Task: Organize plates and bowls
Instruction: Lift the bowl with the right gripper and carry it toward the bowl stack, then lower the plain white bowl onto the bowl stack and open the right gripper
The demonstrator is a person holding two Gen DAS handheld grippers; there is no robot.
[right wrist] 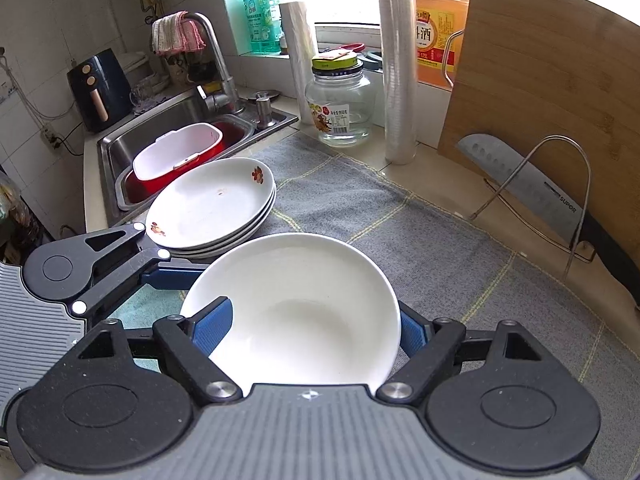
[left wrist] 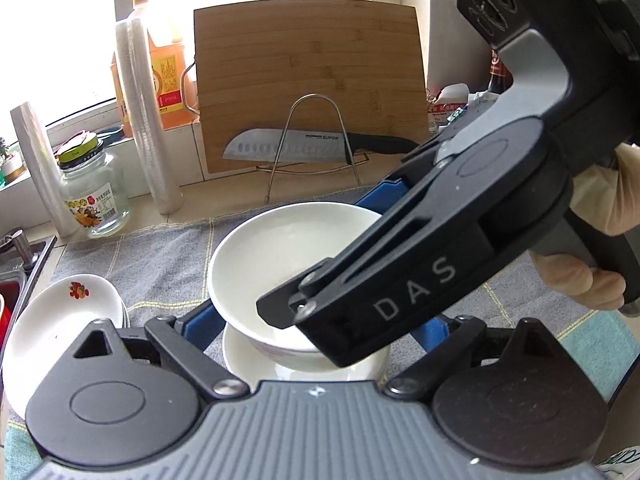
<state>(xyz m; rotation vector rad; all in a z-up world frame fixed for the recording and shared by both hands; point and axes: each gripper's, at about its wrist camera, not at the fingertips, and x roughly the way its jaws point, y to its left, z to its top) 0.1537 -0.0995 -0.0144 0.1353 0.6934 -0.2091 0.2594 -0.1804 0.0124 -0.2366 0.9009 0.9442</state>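
The right gripper (right wrist: 304, 330) pinches a plain white bowl (right wrist: 296, 308), one blue pad inside the rim on the left and the other outside on the right. In the left wrist view the left gripper (left wrist: 316, 326) has its blue fingers (left wrist: 198, 326) on either side of the same bowl (left wrist: 280, 256), pressing its outer wall. The bowl sits just above a second white dish (left wrist: 248, 360), though whether the two touch cannot be told. A grey cloth (right wrist: 380, 216) covers the counter beneath. To the left, beside the sink (right wrist: 120, 152), stands a stack of plates (right wrist: 212, 208) with small flower prints. Far behind, a knife (left wrist: 280, 146) rests on a wire rack (left wrist: 312, 148) against a wooden cutting board (left wrist: 308, 64), with a glass jar (right wrist: 340, 100) nearby.
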